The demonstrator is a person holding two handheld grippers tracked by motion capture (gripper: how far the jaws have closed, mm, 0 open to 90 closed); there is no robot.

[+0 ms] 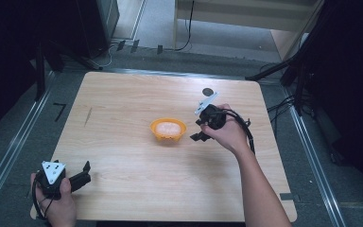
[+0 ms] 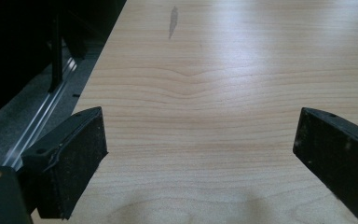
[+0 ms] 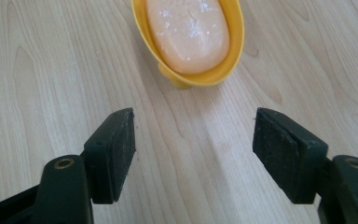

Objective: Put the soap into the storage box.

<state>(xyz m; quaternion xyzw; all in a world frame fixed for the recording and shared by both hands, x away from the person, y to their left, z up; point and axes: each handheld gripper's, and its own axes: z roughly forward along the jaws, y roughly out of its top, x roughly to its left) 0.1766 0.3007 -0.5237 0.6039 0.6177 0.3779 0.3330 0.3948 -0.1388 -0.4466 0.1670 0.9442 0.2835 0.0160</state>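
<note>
Bare wooden table (image 1: 137,189) surrounds the yellow dish (image 1: 168,128) on every side. The right gripper (image 1: 199,137) sits just beside the dish's right rim, its jaws standing apart with only bare wood between them and the dish with its bar of soap (image 3: 188,32) straight ahead. The left gripper (image 1: 86,171) rests at the near left corner, well apart from the dish, open wood ahead of its spread jaws.

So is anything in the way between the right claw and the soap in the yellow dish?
No, nothing visible. Bare table lies between the right claw and the yellow dish holding the soap. Its jaws stand apart with nothing between them, pointing at the dish.
</note>
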